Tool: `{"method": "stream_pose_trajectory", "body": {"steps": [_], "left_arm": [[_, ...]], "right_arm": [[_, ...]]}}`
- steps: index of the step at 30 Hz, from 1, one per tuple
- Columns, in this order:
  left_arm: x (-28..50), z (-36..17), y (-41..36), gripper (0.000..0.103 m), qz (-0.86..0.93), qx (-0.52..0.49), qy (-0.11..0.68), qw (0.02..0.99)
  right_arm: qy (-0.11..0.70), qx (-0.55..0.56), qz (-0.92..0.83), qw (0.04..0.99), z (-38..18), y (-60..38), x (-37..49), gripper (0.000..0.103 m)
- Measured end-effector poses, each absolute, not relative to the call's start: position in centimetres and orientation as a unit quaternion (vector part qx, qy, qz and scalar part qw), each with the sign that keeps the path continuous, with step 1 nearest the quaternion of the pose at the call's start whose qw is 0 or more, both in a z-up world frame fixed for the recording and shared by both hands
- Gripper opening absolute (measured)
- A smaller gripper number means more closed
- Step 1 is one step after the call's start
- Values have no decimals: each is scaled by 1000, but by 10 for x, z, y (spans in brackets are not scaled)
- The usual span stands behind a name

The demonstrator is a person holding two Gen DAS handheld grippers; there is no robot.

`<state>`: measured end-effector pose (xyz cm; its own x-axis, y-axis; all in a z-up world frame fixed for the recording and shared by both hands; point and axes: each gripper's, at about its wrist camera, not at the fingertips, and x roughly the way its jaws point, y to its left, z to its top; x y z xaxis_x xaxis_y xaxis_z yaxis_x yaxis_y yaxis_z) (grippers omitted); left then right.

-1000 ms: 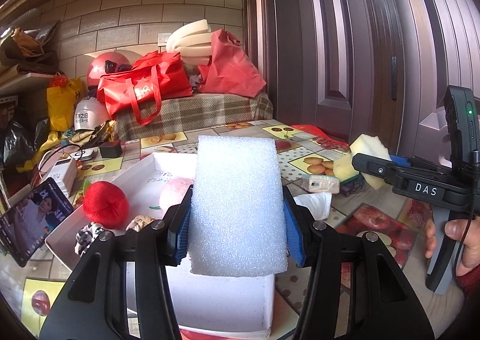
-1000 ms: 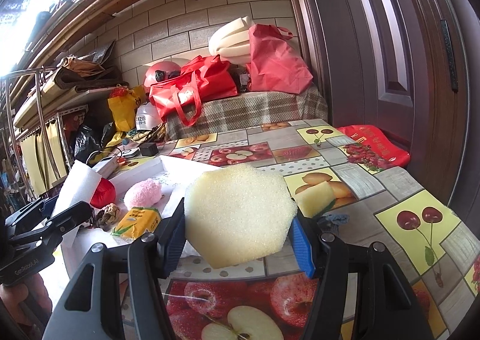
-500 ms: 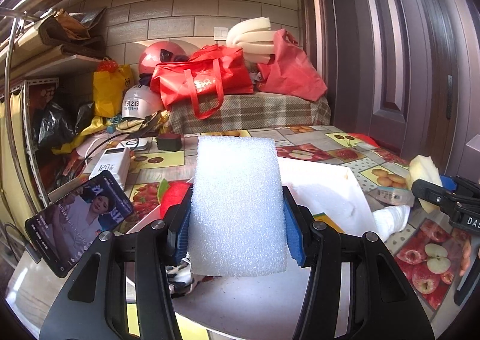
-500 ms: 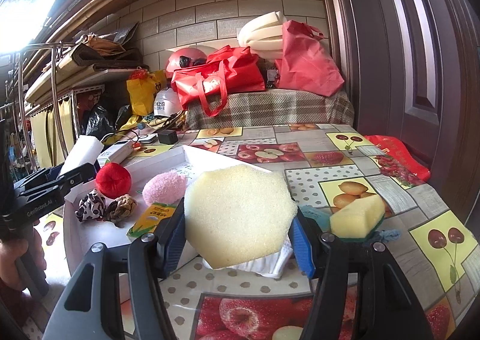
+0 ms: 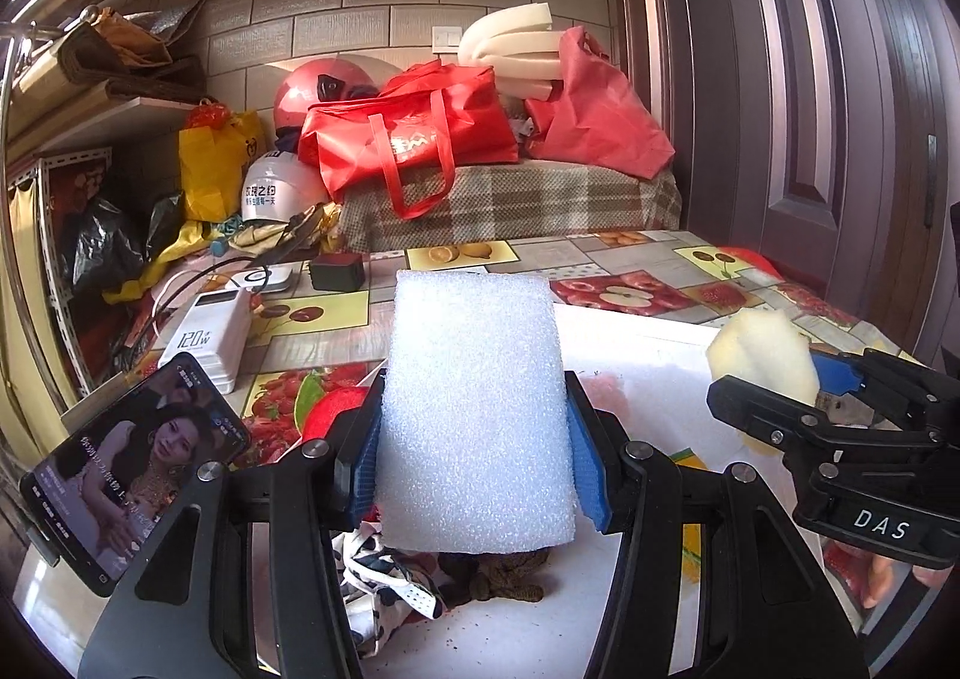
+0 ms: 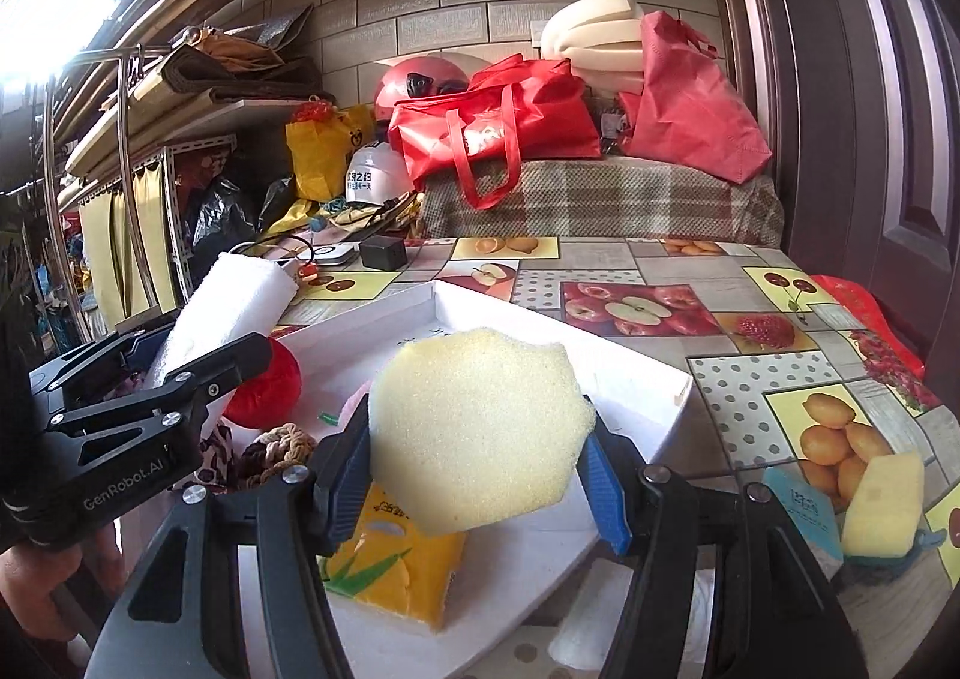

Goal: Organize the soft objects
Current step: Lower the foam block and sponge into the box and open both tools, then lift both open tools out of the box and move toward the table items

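My left gripper (image 5: 474, 439) is shut on a white foam block (image 5: 474, 409) and holds it above the left part of the white tray (image 5: 636, 337). My right gripper (image 6: 480, 457) is shut on a yellow hexagonal sponge (image 6: 480, 427) above the tray (image 6: 630, 373). The tray holds a red ball (image 6: 270, 391), a brown knitted piece (image 6: 282, 445), a black-and-white cloth (image 5: 384, 583) and a yellow packet (image 6: 396, 571). The right gripper with its sponge (image 5: 762, 355) shows at the right of the left wrist view. The left gripper with the foam (image 6: 222, 313) shows at the left of the right wrist view.
A yellow sponge (image 6: 882, 505) lies on the fruit-pattern tablecloth (image 6: 720, 283) right of the tray. A phone (image 5: 126, 469), a white power bank (image 5: 204, 343) and a black box (image 5: 339, 271) are at the left. Red bags (image 5: 408, 139) sit at the back.
Both grippers have moved left and nearer over the tray, each still holding its piece. The right gripper has come closer to the left one.
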<state>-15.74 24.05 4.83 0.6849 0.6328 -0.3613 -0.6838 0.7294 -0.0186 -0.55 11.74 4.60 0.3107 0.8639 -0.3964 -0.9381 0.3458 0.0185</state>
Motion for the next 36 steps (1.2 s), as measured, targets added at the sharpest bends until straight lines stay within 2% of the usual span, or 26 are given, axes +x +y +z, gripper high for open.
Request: {"method": "stream_pose_trajectory", "body": {"steps": [3,4,5,6,7,8,13,17,22,30,36], "left_arm": [[-157,47,247,54,367,-90,174,910],[-157,47,247,60,371,-92,174,908],[-158,47,248,76,378,-92,173,905],[-159,47,247,86,387,-91,171,901],[-160,47,247,98,397,-90,168,898],[-162,48,246,102,404,-91,162,896],[-167,48,246,103,406,-89,151,897],[-174,50,242,103,413,-84,132,897],[-178,52,240,103,427,-82,120,893],[-189,53,243,103,446,-96,103,884],[-189,53,238,103,446,-94,103,884]], "right_arm": [[187,-112,555,803,44,129,-1,63],[191,-114,554,803,43,132,0,63],[196,-117,553,801,42,135,1,66],[200,-122,552,800,41,136,1,69],[200,-124,549,802,41,136,0,78],[199,-121,541,808,41,135,0,83],[193,-114,536,814,43,131,2,89],[199,-102,524,822,43,130,8,103],[182,-94,534,820,46,124,4,103],[101,-82,550,825,55,105,-19,103],[97,-101,552,822,54,87,-26,103]]}}
